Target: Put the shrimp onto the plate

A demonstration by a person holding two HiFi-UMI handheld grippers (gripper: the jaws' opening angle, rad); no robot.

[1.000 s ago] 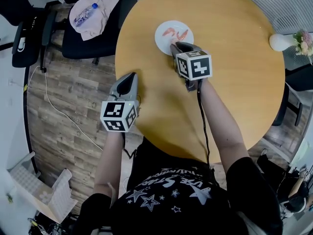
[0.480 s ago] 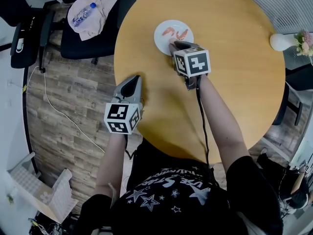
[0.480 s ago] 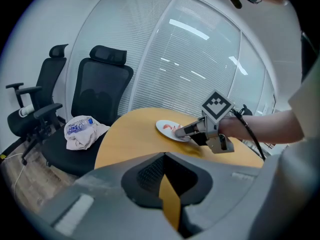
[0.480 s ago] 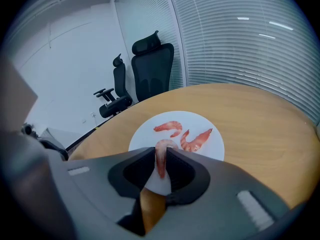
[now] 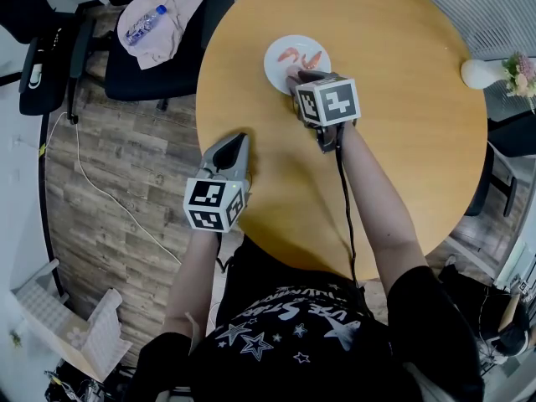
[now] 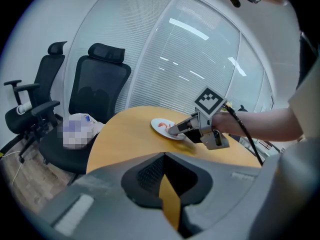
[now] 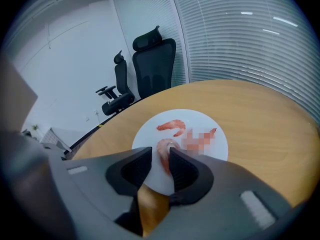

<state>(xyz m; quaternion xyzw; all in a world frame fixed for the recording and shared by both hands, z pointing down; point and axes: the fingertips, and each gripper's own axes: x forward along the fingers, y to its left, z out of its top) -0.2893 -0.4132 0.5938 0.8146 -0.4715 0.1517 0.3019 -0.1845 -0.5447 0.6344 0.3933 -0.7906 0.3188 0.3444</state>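
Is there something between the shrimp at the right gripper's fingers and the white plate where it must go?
Nothing visible. The pink shrimp sits between the fingers of the right gripper, which have just been opening, directly over the round white plate. A second shrimp lies further back, clear of it.

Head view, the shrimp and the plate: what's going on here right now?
A person at a round table holds a tool in each hand. The right tool is down over the white plate. Its jaws have just been opening, with a shrimp between them that looks to rest on the plate. Two more shrimp lie further back on it. The left tool, shut and empty, hovers at the table's edge, away from the plate.
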